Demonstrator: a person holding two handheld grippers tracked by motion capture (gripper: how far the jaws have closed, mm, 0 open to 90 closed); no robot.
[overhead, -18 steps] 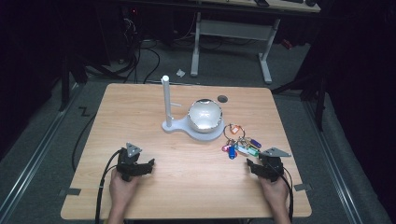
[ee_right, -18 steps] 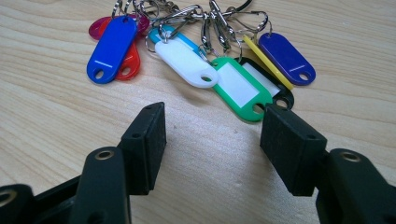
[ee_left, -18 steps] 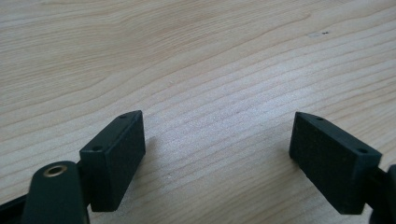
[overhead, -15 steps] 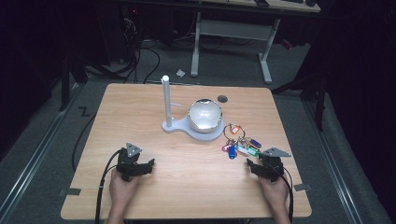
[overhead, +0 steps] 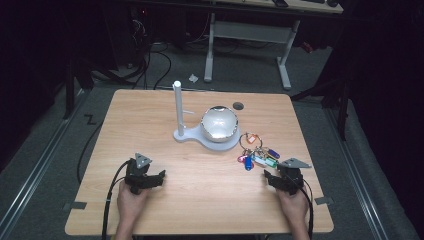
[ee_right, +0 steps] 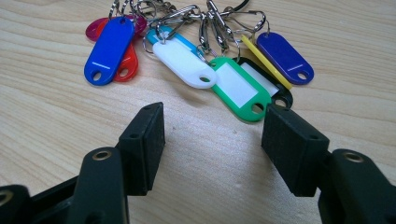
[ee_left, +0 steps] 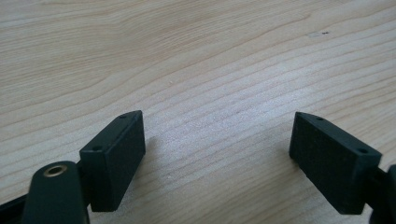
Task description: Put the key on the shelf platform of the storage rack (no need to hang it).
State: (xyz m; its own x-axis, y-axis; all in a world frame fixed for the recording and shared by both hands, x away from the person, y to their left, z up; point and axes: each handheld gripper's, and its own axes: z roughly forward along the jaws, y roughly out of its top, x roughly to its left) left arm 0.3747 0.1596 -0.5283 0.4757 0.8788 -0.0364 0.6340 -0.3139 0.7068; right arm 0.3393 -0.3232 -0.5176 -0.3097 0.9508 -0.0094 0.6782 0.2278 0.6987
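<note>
Right gripper (overhead: 281, 179): jaws spread wide with nothing between them, low near the desk's (overhead: 150, 115) front right corner
Key bunch (overhead: 256, 154): coloured tags on rings, flat on the wood just beyond the right gripper, right of centre
Left gripper (overhead: 146, 178): jaws wide apart over bare wood, near the front left
Stand (overhead: 178, 111): white post and domed bowl (overhead: 219, 124), mid-desk towards the back edge
Surface: pale wood grain
Room: dark, grey floor, cables behind, another table's white legs (overhead: 285, 60)
</note>
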